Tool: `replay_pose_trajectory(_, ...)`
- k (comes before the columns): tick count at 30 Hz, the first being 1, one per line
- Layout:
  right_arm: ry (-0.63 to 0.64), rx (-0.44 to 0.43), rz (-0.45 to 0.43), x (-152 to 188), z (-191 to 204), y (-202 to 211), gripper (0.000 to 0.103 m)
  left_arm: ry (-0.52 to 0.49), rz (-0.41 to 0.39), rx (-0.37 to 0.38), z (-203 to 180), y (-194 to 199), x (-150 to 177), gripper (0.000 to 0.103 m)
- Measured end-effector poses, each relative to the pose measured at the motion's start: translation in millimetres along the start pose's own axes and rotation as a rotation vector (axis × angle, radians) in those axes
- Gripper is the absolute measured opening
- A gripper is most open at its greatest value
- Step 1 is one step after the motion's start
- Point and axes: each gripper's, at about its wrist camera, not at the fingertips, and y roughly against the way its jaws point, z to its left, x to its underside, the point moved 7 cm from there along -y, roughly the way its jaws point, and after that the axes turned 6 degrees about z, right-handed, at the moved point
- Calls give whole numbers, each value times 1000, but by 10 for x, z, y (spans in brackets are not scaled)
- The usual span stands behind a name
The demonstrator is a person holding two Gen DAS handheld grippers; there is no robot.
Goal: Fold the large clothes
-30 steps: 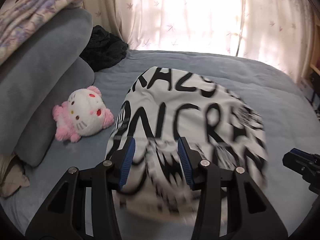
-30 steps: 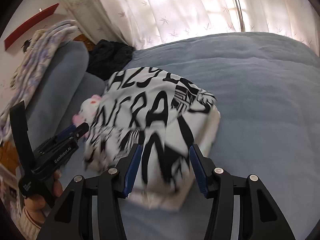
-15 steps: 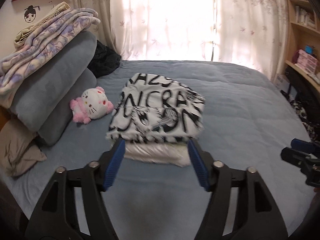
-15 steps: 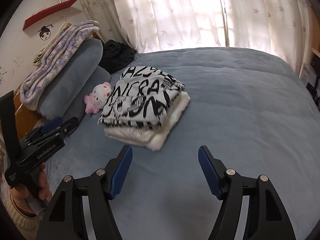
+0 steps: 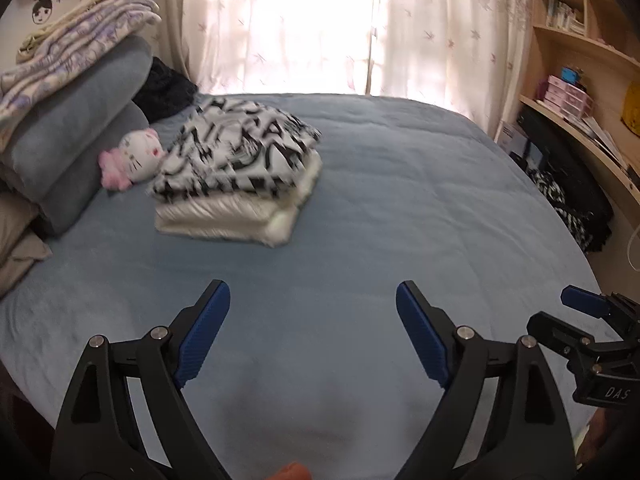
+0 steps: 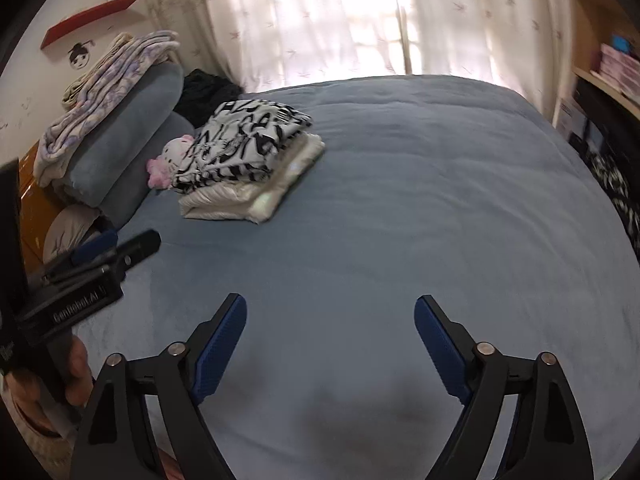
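**A:** Status: your left gripper [image 5: 313,332] and right gripper [image 6: 330,344] are both empty, jaws opening wide, nothing between them but bare blue bedspread [image 5: 400,208]. The folded black-and-white garment [image 5: 240,152] sits on top of a folded white piece [image 5: 228,220], far side of the bed, well apart from both tools.

**B:** Risks?

**A:** My read: the stack is the weak point. The top garment overhangs the white one, so a nudge could slide it off. The pink plush toy [image 5: 134,158] sits just beside the stack, grey pillows [image 5: 76,140] behind it, a dark heap [image 5: 166,88] near the curtain.

**B:** Obstructions?

**A:** Nothing in the near bed area. If you bring the next garment, lay it down clear of the stack and the plush.
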Motion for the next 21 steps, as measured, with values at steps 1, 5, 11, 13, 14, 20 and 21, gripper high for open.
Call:
replay_pose_trajectory(1,-15,2,-2,121,-63,31,93,-5,7,12,-80,-1,128,84)
replay_pose_trajectory(5,-55,21,2,591,-276,73,95,-6,38,29,-255,12,547,85)
replay_pose_trajectory(11,-80,36,29,1266,-449,100,96,29,72,17,-367,113,1101,85)
replay_pose_trajectory(13,-104,28,32,1446,-498,158,96,45,75,30,-362,168,1211,85)
replay_pose_trajectory(14,-108,24,35,1493,-516,167,96,53,79,28,-362,201,1265,85)
replay_pose_trajectory(20,-74,27,2,1668,-512,449,96,48,80,-3,-331,388,1351,85)
replay_pose_trajectory(21,-66,23,-2,1625,-495,475,96,45,81,-3,-332,412,1350,85)
